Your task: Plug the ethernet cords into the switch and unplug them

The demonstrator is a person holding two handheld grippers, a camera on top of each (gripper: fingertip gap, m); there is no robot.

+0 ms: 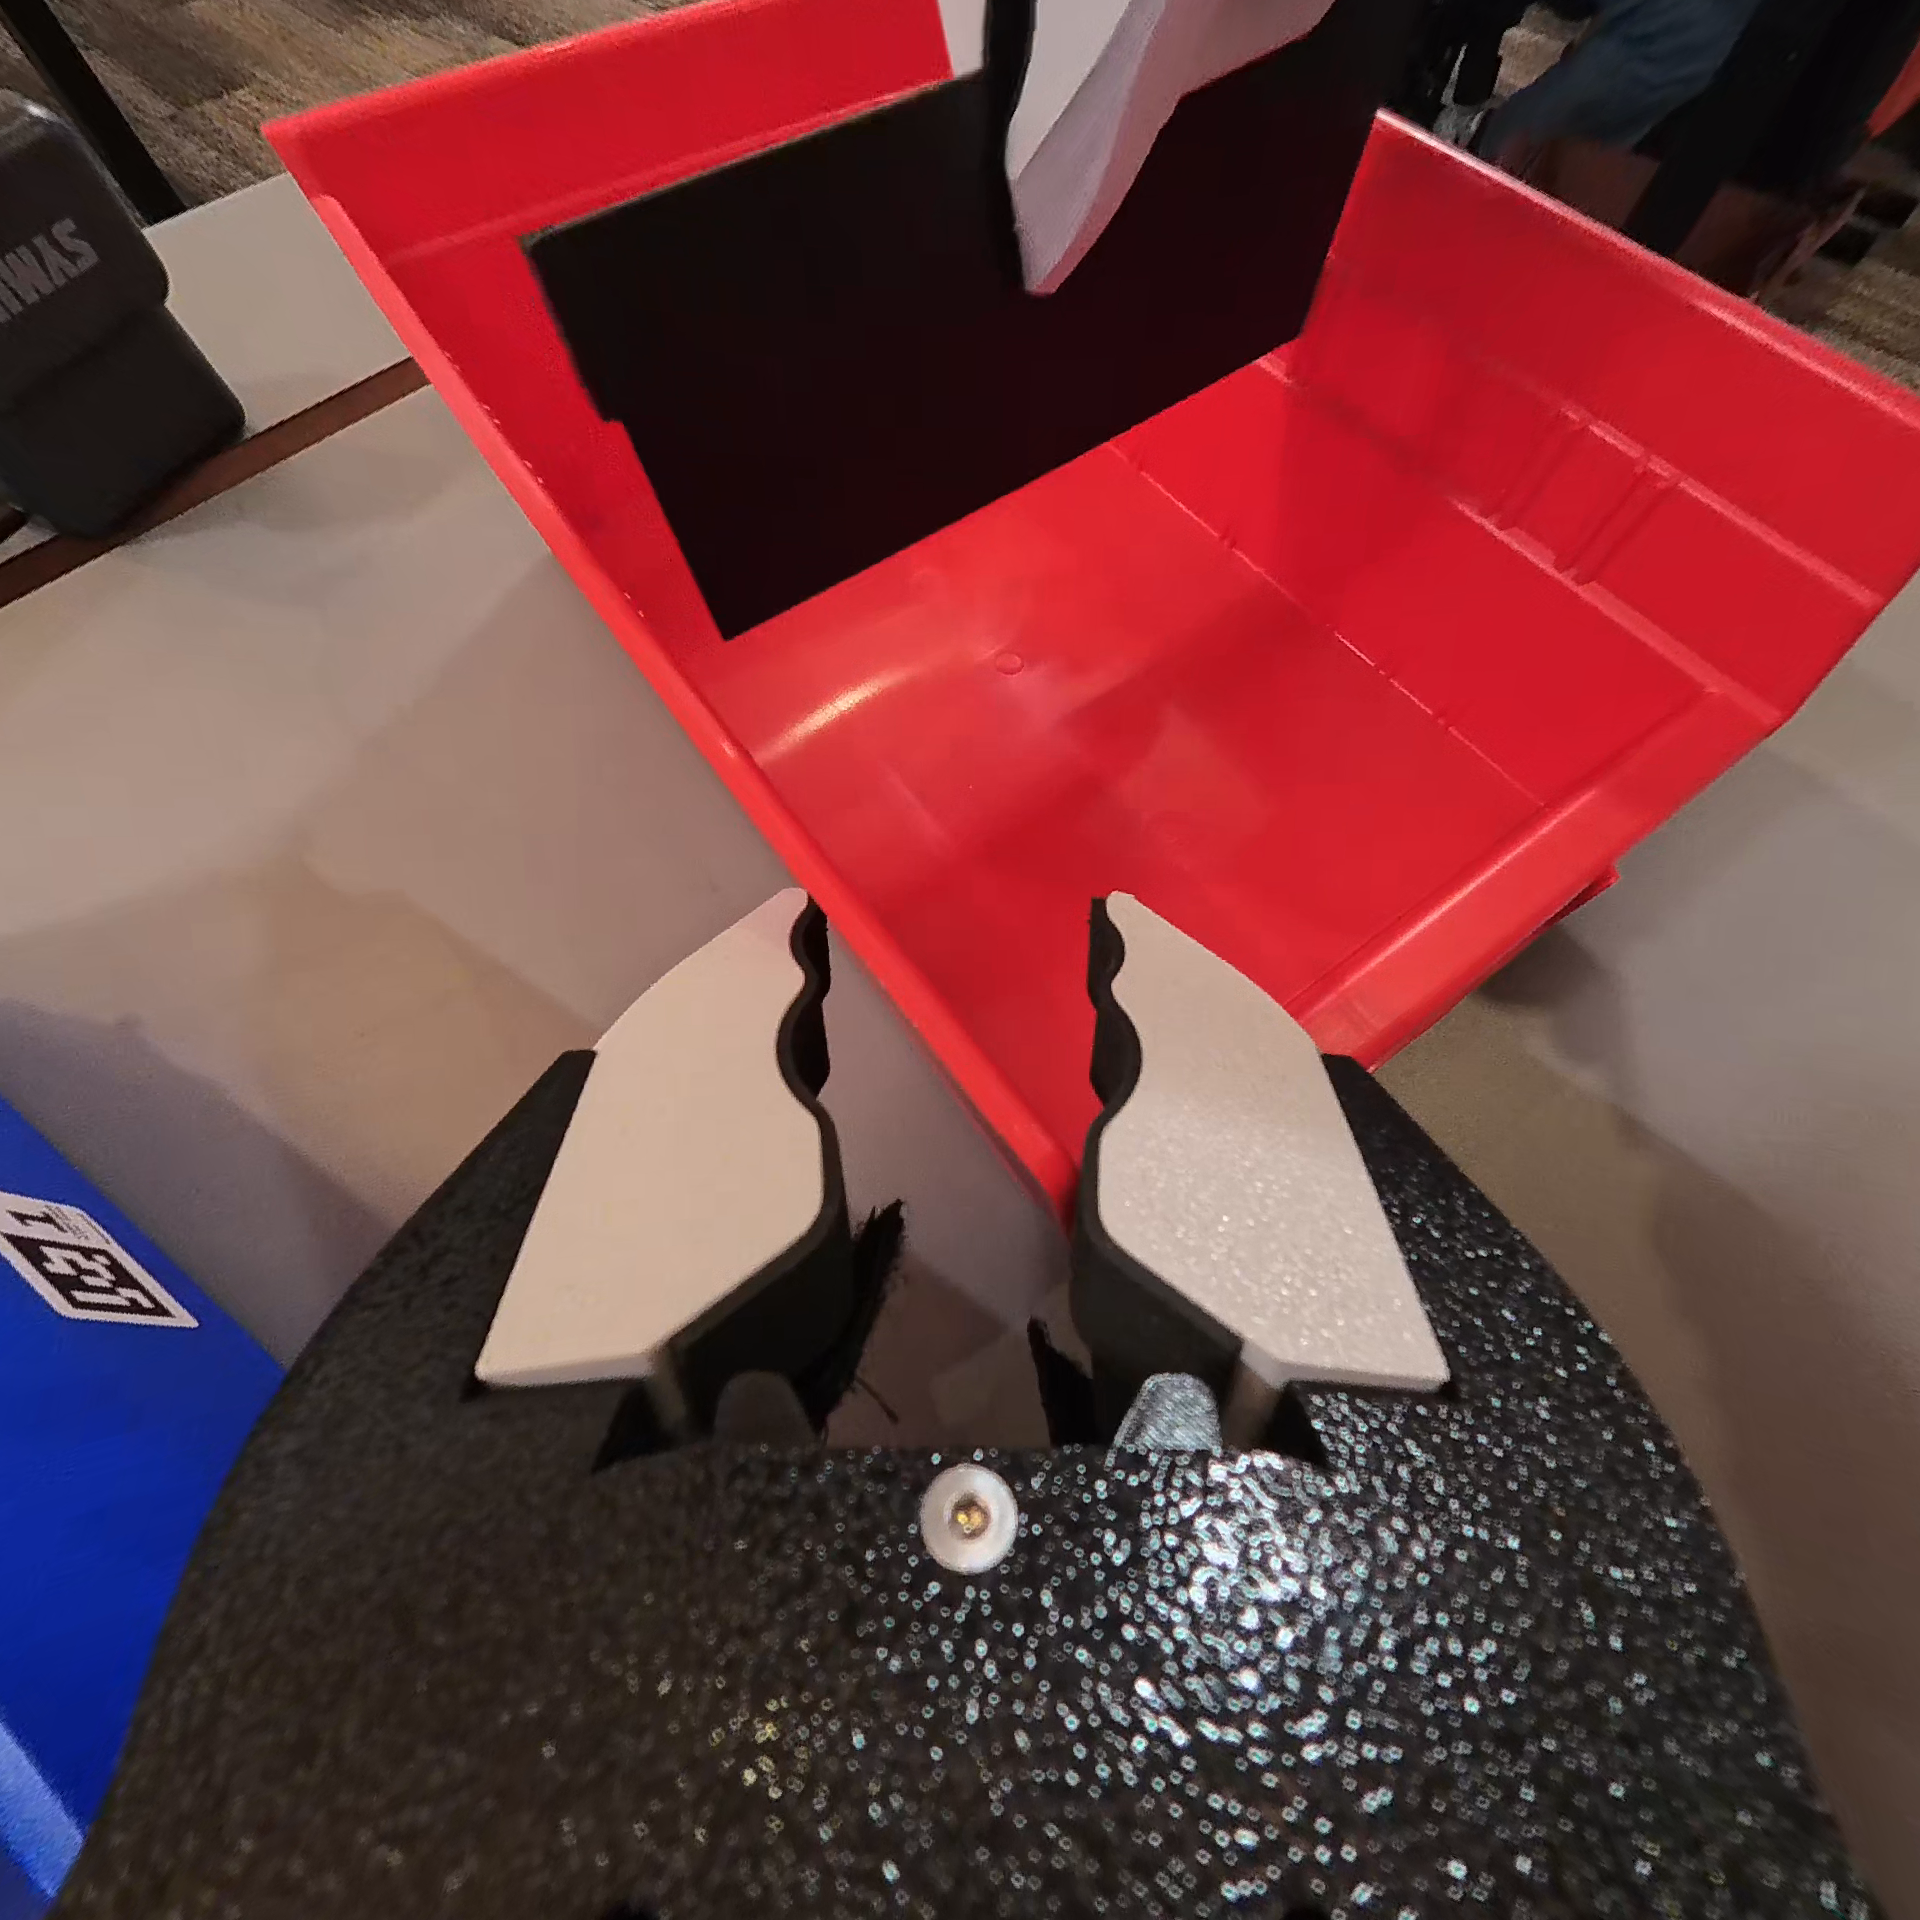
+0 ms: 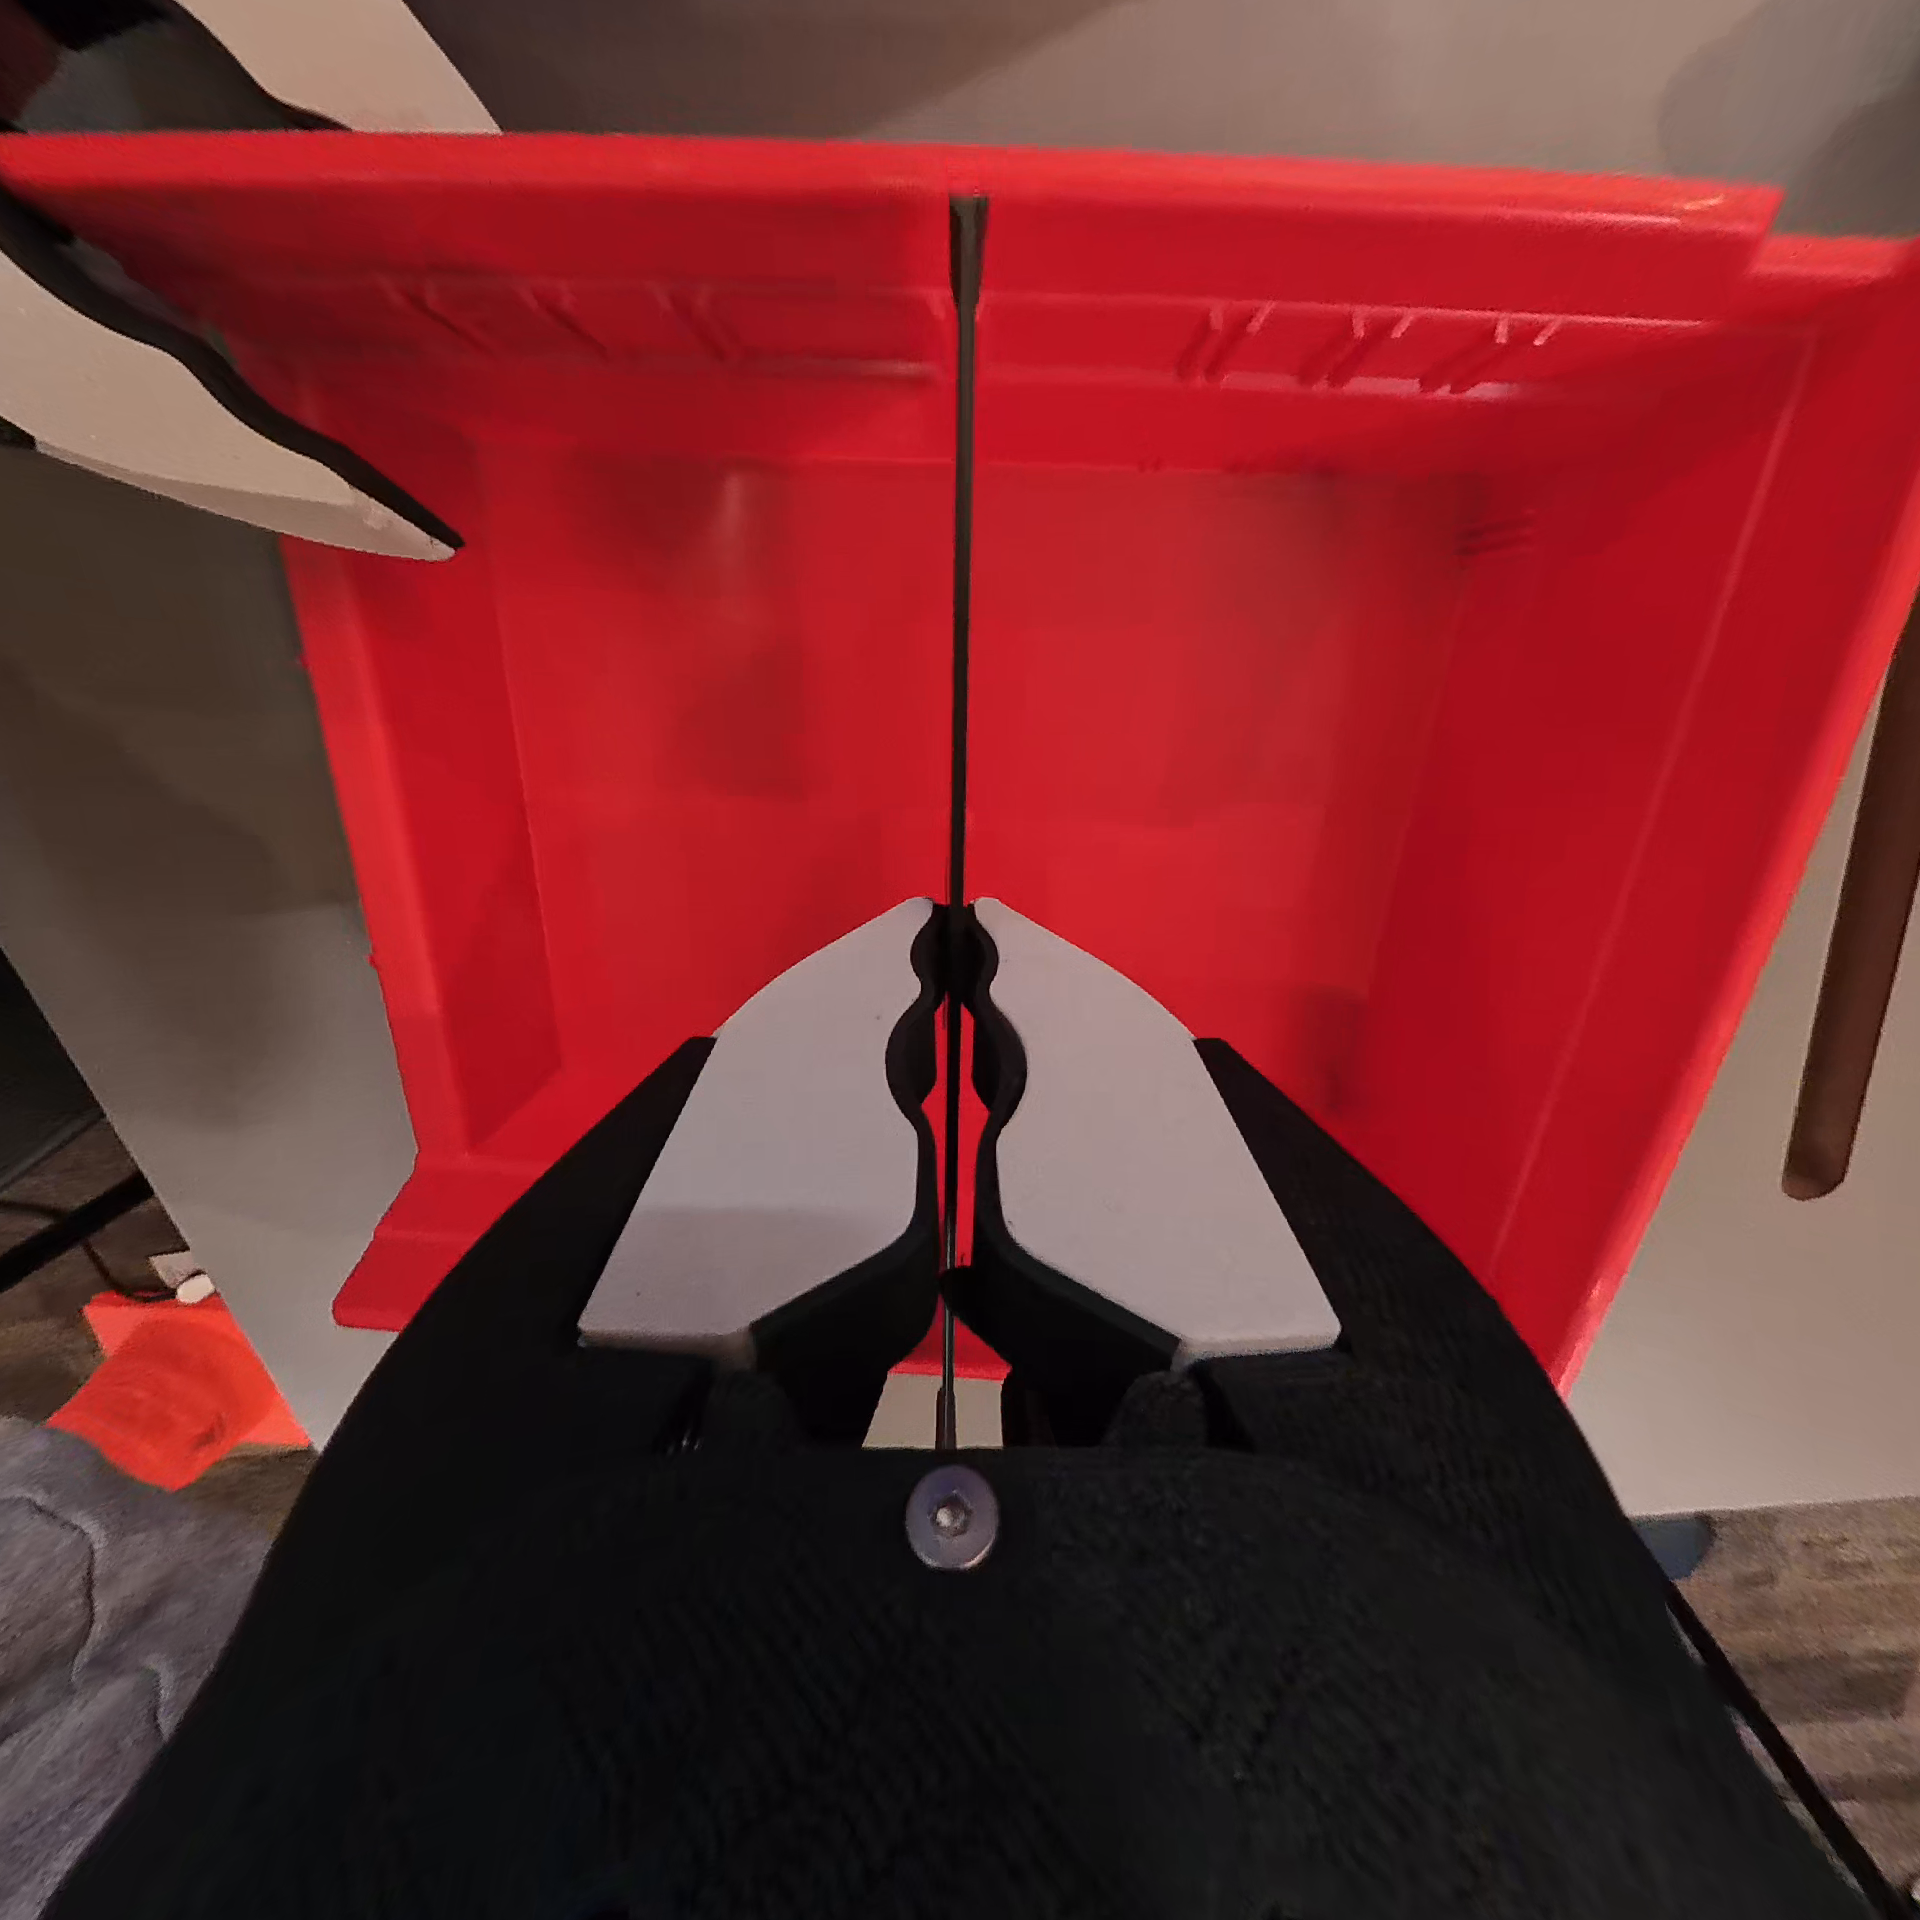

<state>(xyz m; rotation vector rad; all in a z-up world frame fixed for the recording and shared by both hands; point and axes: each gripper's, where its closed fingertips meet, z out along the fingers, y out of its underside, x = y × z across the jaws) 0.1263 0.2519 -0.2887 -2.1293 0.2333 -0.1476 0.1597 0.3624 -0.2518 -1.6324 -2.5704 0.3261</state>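
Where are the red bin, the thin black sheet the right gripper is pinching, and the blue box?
red bin (image 1: 1195,790), left wrist view, on its bare inner floor.
thin black sheet (image 1: 831,395), left wrist view, on its flat face, above the bin.
blue box (image 1: 94,1455), left wrist view, on its top face, lower left.

Left gripper (image 1: 951,914) above grey table (image 1: 312,779), jaws apart and bare, straddling near side wall of red bin (image 1: 1195,790). Black flat panel (image 1: 883,384) upright inside bin, clamped at top by right gripper (image 1: 1023,156). Blue box (image 1: 94,1403) at lower left.
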